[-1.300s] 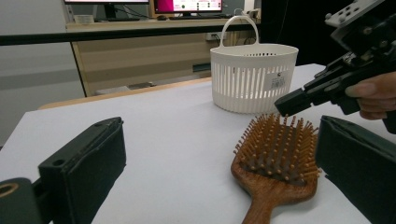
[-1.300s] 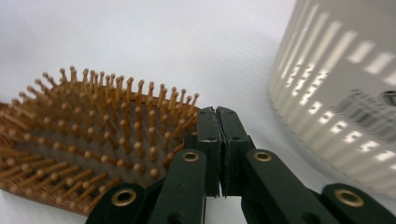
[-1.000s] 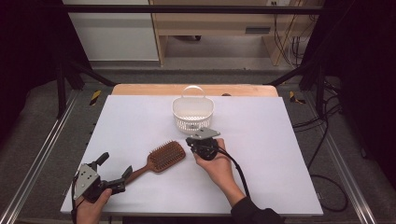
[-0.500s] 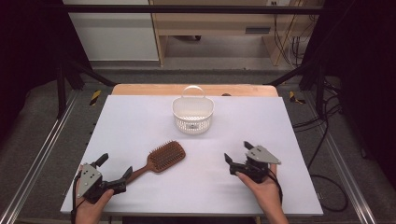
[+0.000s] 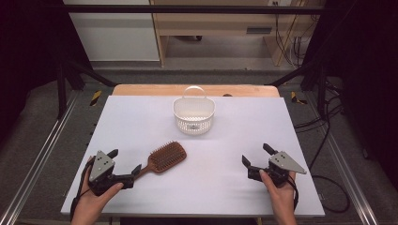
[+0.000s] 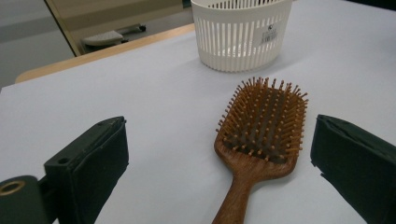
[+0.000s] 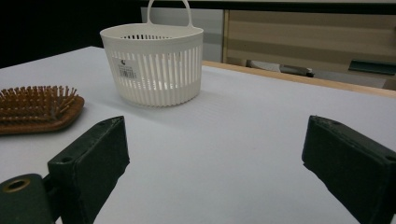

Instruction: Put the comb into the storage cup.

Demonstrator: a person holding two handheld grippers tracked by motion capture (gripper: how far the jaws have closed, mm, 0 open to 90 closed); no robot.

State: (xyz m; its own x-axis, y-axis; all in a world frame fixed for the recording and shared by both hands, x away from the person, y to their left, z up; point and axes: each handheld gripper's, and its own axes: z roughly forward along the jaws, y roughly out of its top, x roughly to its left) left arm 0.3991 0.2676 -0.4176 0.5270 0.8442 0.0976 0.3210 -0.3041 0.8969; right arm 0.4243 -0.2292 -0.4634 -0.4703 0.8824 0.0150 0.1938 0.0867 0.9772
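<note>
The left gripper (image 5: pixel 123 163) has its jaws spread wide, nothing pinched between them; in the left gripper view the wooden hairbrush (image 6: pixel 258 140) lies bristles up on the table, its handle running down between the two black jaws without touching either. The right gripper (image 5: pixel 256 157) has just been opening its jaws, and they stand wide with only bare tabletop between them. It sits at the near right of the table, well apart from the brush.

From above, the hairbrush (image 5: pixel 163 158) lies at the near left, its handle end just beside the left gripper's tips and its head pointing toward the middle. Beyond it, near the far edge and centred, stands a white slotted basket (image 5: pixel 194 114) with a loop handle, upright, a small label on its wall. Nothing lies between brush and basket.

The table (image 5: pixel 234 136) is a plain white sheet with a wooden strip along its far edge. Metal rails flank it on a grey floor, cables trail at the right, and pale wooden furniture stands behind.
</note>
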